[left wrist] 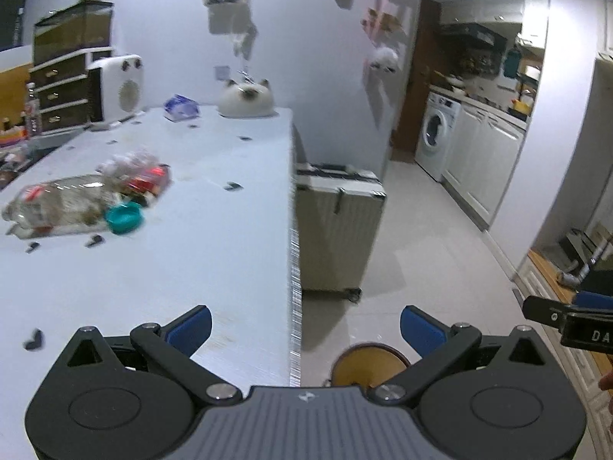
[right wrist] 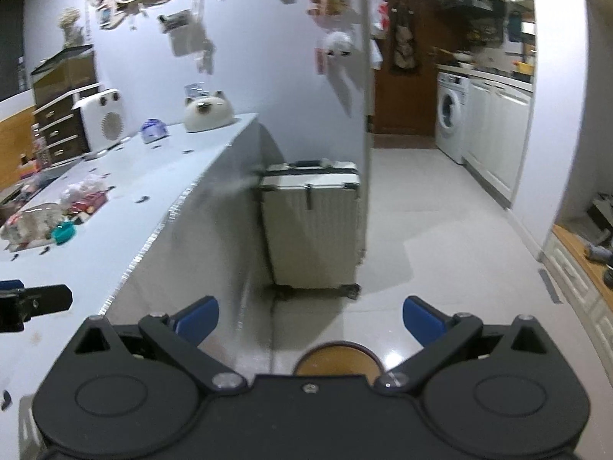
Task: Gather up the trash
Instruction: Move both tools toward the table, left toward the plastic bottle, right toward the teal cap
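Observation:
A pile of trash lies on the left of the white table (left wrist: 199, 253): a crushed clear plastic bottle (left wrist: 57, 203), a crumpled clear wrapper with red print (left wrist: 140, 172) and a teal cap (left wrist: 123, 217). The same pile shows small at the left of the right wrist view (right wrist: 57, 214). My left gripper (left wrist: 304, 331) is open and empty over the table's right edge, well short of the pile. My right gripper (right wrist: 310, 324) is open and empty, off the table to the right, above the floor. Its finger (left wrist: 551, 312) shows at the right of the left wrist view.
Small dark scraps (left wrist: 233, 186) dot the table. A cat-shaped white object (left wrist: 247, 99), a blue-white packet (left wrist: 181, 107) and a white heater (left wrist: 117, 86) stand at the far end. A white suitcase (right wrist: 312, 226) stands beside the table. A round brown stool (right wrist: 337, 360) is below.

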The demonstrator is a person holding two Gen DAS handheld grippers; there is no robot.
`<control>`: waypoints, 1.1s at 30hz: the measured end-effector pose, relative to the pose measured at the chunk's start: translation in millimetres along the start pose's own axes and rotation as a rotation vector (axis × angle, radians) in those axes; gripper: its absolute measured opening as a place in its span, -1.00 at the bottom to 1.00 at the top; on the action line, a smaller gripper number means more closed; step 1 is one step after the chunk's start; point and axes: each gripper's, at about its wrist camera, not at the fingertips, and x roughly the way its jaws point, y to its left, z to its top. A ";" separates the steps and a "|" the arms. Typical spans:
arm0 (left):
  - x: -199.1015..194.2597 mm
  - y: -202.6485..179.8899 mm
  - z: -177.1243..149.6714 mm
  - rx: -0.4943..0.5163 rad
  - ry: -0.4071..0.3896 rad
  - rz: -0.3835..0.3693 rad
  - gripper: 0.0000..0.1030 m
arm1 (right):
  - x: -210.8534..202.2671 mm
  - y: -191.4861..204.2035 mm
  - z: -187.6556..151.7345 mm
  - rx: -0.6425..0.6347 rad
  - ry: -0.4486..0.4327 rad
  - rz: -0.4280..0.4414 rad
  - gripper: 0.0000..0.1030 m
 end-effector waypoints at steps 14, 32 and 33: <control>13.6 124.0 32.0 -0.086 -0.058 0.152 1.00 | 66.8 112.6 41.2 -0.110 0.005 0.167 1.00; 43.2 326.1 116.2 -0.111 -0.166 0.229 1.00 | 125.7 236.3 68.8 -0.188 0.022 0.417 1.00; 48.0 338.8 121.4 -0.121 -0.178 0.225 1.00 | 126.5 238.5 69.2 -0.187 0.024 0.428 1.00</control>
